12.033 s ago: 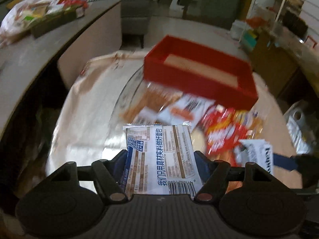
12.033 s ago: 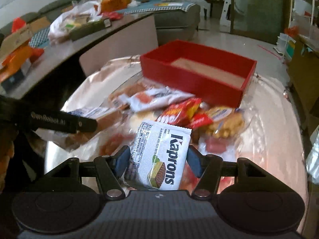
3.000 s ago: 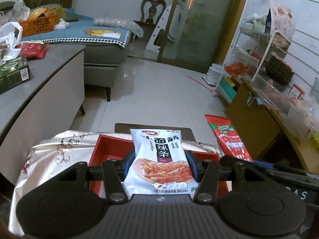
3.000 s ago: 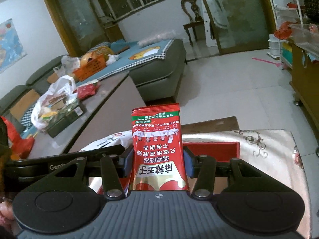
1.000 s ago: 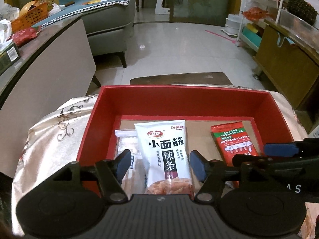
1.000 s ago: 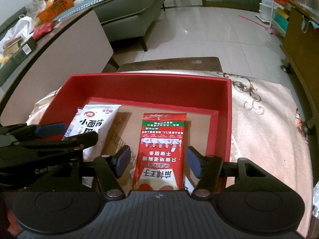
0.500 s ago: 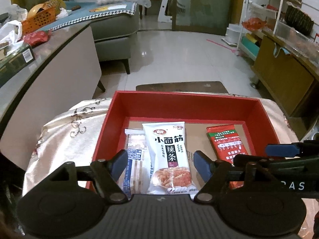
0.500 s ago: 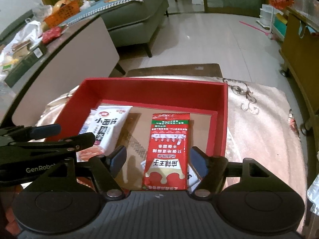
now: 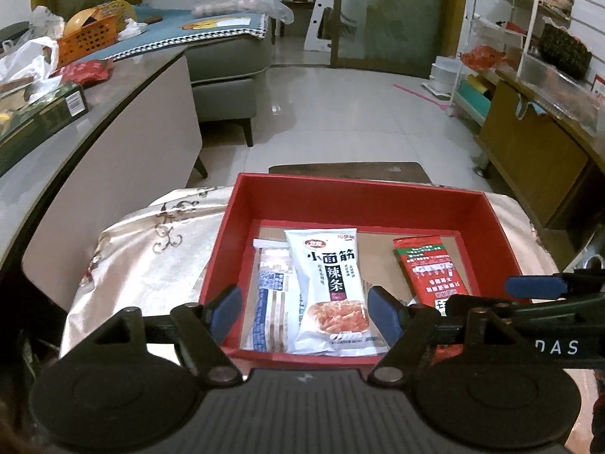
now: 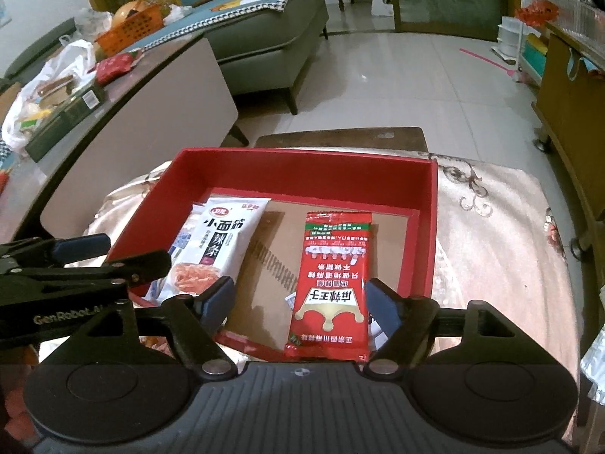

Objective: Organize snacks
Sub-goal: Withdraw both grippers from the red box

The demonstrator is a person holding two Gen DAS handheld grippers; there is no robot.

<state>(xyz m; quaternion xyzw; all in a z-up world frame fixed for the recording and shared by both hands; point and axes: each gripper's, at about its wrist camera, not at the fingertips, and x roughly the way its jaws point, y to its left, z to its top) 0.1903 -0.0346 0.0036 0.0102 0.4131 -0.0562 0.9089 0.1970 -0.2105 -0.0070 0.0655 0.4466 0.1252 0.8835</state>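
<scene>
Left wrist view: left claw (image 9: 302, 308) open, jaws just been widening, pads clear of white packet (image 9: 331, 289), which lies flat in red box (image 9: 351, 196) at 12 o'clock betw. the fingers. Red packet (image 9: 431, 268) at 2 o'clock.

Right wrist view: right claw (image 10: 300, 302) open, jaws just been widening; red packet (image 10: 332, 280) flat in box betw. fingers, untouched. White packet (image 10: 217, 249) at 10 o'clock. Box on clothed table (image 10: 499, 242).

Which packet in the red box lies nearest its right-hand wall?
The red packet, printed with white characters. It lies alone on the right side of the red box, while the white packet and the blue-and-white one under it sit at the left.
</scene>
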